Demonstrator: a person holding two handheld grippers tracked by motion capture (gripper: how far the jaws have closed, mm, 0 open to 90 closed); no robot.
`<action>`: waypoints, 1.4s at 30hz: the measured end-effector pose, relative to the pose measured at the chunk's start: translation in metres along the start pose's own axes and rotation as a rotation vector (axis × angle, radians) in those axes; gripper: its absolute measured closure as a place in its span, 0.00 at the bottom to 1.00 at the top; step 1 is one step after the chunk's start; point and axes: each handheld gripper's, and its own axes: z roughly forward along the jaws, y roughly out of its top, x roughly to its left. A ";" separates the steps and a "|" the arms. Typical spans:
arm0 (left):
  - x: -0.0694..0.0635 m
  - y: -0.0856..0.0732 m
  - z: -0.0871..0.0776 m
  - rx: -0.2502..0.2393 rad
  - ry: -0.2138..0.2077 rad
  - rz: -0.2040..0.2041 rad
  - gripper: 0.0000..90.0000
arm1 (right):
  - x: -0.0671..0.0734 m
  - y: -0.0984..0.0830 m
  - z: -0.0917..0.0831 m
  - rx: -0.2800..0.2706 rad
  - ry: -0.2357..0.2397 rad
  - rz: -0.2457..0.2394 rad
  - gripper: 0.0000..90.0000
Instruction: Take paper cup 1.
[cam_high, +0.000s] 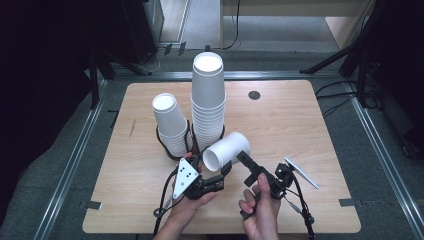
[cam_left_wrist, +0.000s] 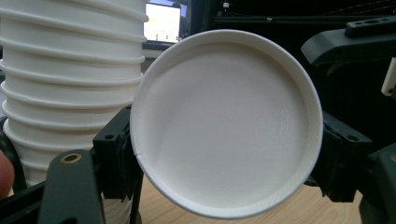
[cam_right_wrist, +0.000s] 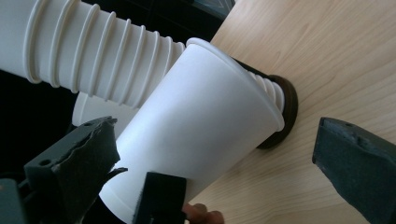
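A light wooden table (cam_high: 300, 130) is seen from above, with two stacks of white paper cups standing upside down on it, each held in a black ring-shaped holder. The taller stack (cam_high: 208, 100) stands near the table's middle, and the shorter stack (cam_high: 171, 125) stands just to its left, tilted slightly leftward. A single white paper cup (cam_high: 226, 150) is held on its side in front of the tall stack, its open mouth turned toward the person and its closed base pointing away to the right. The left gripper (cam_high: 215, 181), carried in the person's left hand (cam_high: 187, 202) and topped by a grey three-cornered plate, is clamped on this cup: in the left gripper view the cup's round mouth is seen squeezed between the two black jaws, one pressed against each side of the rim. In the same view the ribbed rims of a cup stack are seen just behind the cup at the left. The right gripper (cam_high: 250, 167), carried in the right hand (cam_high: 260, 207), is held just to the right of the cup with its jaws spread apart; in the right gripper view the two padded jaws are seen standing wide, with the cup's side wall lying between them and touched by neither. A small white flat strip (cam_high: 301, 173) is seen lying on the table to the right of the right gripper. A dark round disc (cam_high: 254, 95) is set into the tabletop near its far edge.
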 end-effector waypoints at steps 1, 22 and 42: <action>0.000 0.000 0.000 -0.003 -0.001 0.000 0.25 | 0.000 0.001 0.001 0.004 0.007 0.026 0.00; -0.016 -0.004 0.002 -0.033 -0.048 0.036 0.25 | -0.006 -0.001 0.012 0.099 0.111 0.377 0.00; -0.020 -0.006 0.003 -0.021 -0.126 0.030 0.24 | -0.024 0.003 0.024 0.125 0.201 0.482 0.16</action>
